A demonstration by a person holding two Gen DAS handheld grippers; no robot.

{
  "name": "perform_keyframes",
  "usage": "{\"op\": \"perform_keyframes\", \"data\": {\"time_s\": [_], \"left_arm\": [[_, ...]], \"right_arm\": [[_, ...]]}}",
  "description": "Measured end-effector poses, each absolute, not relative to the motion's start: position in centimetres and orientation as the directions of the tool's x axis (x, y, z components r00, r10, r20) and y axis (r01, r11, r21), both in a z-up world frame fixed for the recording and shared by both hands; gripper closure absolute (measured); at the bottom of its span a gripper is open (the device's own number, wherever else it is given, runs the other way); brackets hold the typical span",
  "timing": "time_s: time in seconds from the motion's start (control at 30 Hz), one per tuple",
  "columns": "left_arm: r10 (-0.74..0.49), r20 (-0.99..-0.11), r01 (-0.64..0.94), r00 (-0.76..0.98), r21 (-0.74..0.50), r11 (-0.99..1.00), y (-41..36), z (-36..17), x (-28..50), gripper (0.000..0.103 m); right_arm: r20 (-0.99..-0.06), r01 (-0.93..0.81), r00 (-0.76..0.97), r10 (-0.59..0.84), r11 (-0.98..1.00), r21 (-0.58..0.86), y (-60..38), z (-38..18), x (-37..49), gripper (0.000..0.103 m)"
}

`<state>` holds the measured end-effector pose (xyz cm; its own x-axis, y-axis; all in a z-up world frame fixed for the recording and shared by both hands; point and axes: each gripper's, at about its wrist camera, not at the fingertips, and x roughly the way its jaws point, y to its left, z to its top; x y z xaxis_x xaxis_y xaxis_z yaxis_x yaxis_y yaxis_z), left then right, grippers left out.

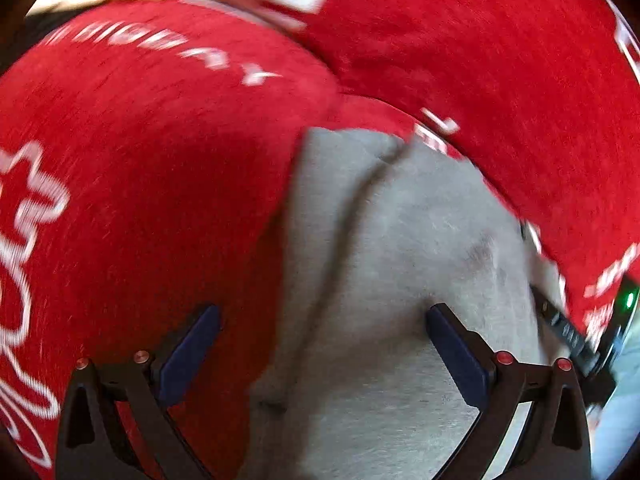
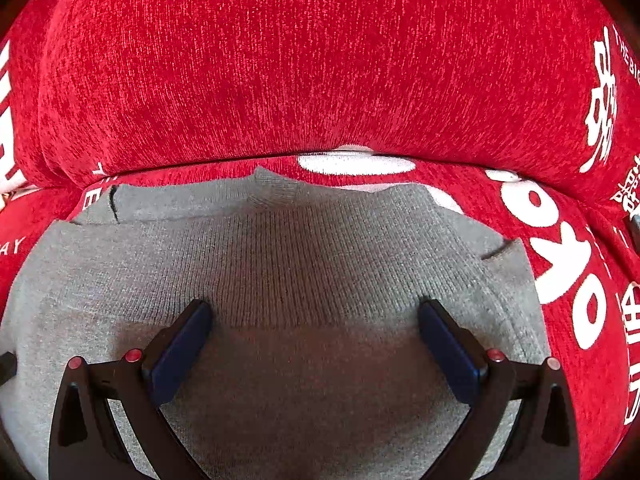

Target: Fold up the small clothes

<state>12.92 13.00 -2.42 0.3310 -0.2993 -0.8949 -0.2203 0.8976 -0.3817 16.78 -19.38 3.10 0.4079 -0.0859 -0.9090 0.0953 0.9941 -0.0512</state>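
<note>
Both your grippers are wide open w/ nothing held. Your right gripper sits square over the grey knit garment, cloth spanning the whole gap between the pads, far edge running left-right just ahead. Your left gripper straddles the garment's side edge: grey under the right pad, red printed cloth under the left. So right is better placed; can't tell if either touches. Garment lies on the red cloth, fairly flat, ribbed, a couple of creases. Left view blurred.
</note>
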Motion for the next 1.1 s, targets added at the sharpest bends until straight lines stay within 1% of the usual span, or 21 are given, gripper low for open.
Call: {"op": "perform_keyframes", "data": {"time_s": [0.03,0.07,0.17,0.2,0.23,0.27,0.3,0.33,0.4,0.47,0.5,0.57,0.6,0.63,0.7,0.77,0.83,0.9,0.93,0.97,1.1], "left_arm": [[-0.321,-0.891,-0.173,0.321,-0.389,0.905,11.8,-2.4,13.5,0.0],[-0.306,-0.894,-0.157,0.326,-0.37,0.916,11.2,-2.4,13.9,0.0],[-0.325,-0.896,-0.159,0.304,-0.384,0.91,11.0,-2.6,15.4,0.001],[-0.326,-0.898,-0.153,0.296,-0.382,0.911,10.9,-2.4,15.7,0.009],[-0.331,-0.895,-0.131,0.3,-0.382,0.915,10.8,-1.7,15.8,0.027],[-0.327,-0.896,-0.115,0.3,-0.374,0.92,10.8,-1.1,15.8,0.035],[-0.325,-0.9,-0.106,0.292,-0.368,0.924,10.9,-0.8,15.7,0.047],[-0.331,-0.9,-0.091,0.283,-0.369,0.925,10.9,-0.5,15.8,0.055],[-0.342,-0.898,-0.082,0.278,-0.377,0.922,11.1,-0.5,16.0,0.058],[-0.362,-0.891,-0.105,0.274,-0.402,0.91,11.6,-0.5,15.6,0.058],[-0.357,-0.893,-0.117,0.274,-0.4,0.909,11.5,-0.5,15.8,0.058],[-0.339,-0.897,-0.124,0.283,-0.384,0.915,11.2,-0.5,15.7,0.056],[-0.332,-0.898,-0.121,0.289,-0.378,0.918,11.1,-0.5,15.6,0.051],[-0.32,-0.9,-0.115,0.295,-0.366,0.923,10.9,-0.6,15.6,0.042],[-0.31,-0.901,-0.116,0.305,-0.358,0.926,11.0,-0.8,15.5,0.04],[-0.325,-0.895,-0.126,0.307,-0.376,0.918,11.2,-0.8,15.5,0.047],[-0.314,-0.9,-0.117,0.302,-0.362,0.925,10.8,-0.3,15.4,0.061],[-0.289,-0.913,-0.108,0.286,-0.331,0.938,10.3,0.4,15.4,0.073],[-0.266,-0.924,-0.107,0.274,-0.304,0.947,10.0,1.0,15.5,0.077],[-0.248,-0.932,-0.104,0.265,-0.283,0.953,9.7,1.6,15.5,0.077],[-0.162,-0.952,-0.098,0.261,-0.194,0.976,8.5,3.6,15.1,0.08]], "right_arm": [[-0.909,0.095,0.408,-0.089,0.994,-0.055,-19.3,3.1,16.8,0.0],[-0.909,0.094,0.408,-0.091,0.994,-0.058,-19.2,3.1,16.7,0.0],[-0.908,0.093,0.409,-0.089,0.994,-0.056,-19.2,3.1,16.8,0.0],[-0.908,0.092,0.408,-0.088,0.994,-0.055,-19.3,3.1,16.8,0.0],[-0.911,0.091,0.403,-0.089,0.994,-0.056,-19.2,3.2,16.9,0.0],[-0.916,0.088,0.391,-0.088,0.994,-0.057,-19.3,3.2,17.2,0.0],[-0.926,0.087,0.366,-0.089,0.994,-0.061,-19.2,3.5,17.4,0.0],[-0.936,0.083,0.342,-0.083,0.995,-0.058,-19.2,3.9,17.5,0.0],[-0.927,0.083,0.374,0.012,0.995,0.047,-19.0,6.0,16.5,0.0],[-0.913,0.057,0.399,0.078,0.992,0.11,-17.9,7.3,15.1,0.0],[-0.916,0.013,0.39,0.092,0.994,0.105,-17.2,7.2,14.7,0.0],[-0.951,-0.042,0.306,0.045,0.999,0.034,-15.1,5.4,14.1,0.0],[-0.952,-0.07,0.306,0.004,0.997,-0.018,-14.3,4.6,13.8,0.0],[-0.927,-0.086,0.376,-0.013,0.995,-0.049,-13.9,4.8,13.2,0.0],[-0.91,-0.077,0.414,-0.012,0.996,-0.048,-13.9,4.6,12.7,0.0],[-0.898,-0.076,0.441,0.003,0.997,-0.034,-14.1,4.4,12.3,0.0],[-0.899,-0.08,0.439,0.008,0.996,-0.03,-14.1,4.3,12.4,0.0],[-0.908,-0.091,0.418,0.026,0.996,-0.014,-14.4,4.5,12.8,0.0],[-0.916,-0.1,0.398,0.044,0.995,0.004,-14.7,4.7,13.1,0.0],[-0.925,-0.098,0.375,0.065,0.995,0.03,-15.2,5.3,13.3,0.0],[-0.906,0.002,0.42,0.061,0.998,0.068,-20.1,7.1,11.9,0.0]]}}
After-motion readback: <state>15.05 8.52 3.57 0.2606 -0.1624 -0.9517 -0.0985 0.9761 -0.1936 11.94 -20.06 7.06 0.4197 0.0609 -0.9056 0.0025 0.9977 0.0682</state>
